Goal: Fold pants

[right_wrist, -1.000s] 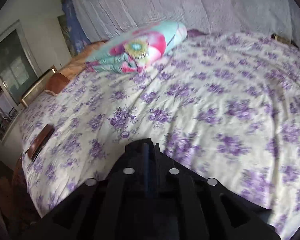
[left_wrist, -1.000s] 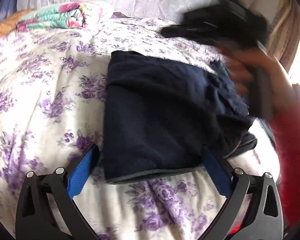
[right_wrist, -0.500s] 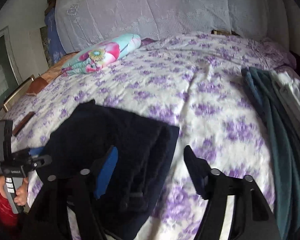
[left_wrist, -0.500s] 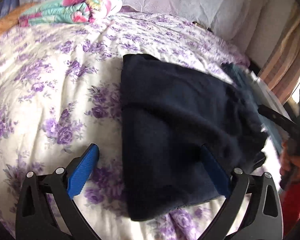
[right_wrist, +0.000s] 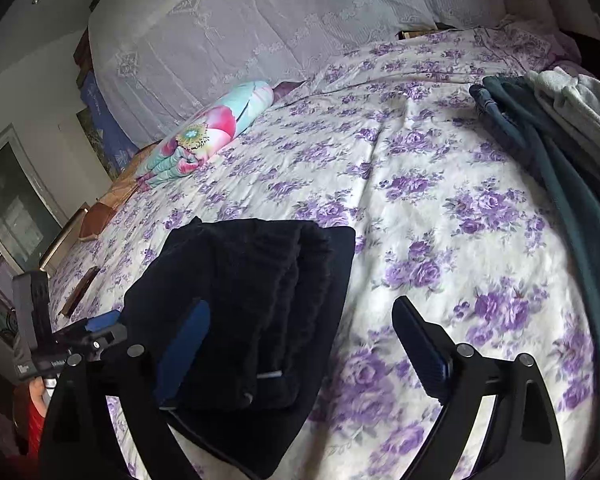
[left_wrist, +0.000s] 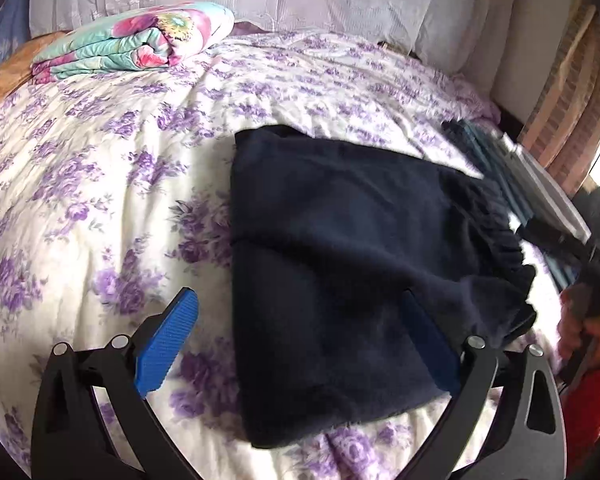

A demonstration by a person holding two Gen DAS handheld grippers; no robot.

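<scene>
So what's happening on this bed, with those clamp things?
A person is folding a pair of dark navy pants on a bed with a purple-flowered bedspread, holding a set of tongs in each hand. The pants lie folded into a compact stack. Both the left tongs and the right tongs are open and hold nothing; the right ones have just been opening. More clothes wait at the bed's edge, and a folded floral blanket lies near the headboard.

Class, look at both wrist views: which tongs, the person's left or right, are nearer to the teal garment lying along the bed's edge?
Right. The right tongs hover open between the folded navy pants and the teal garment. The left tongs hover open on the pants' far side from it.
</scene>
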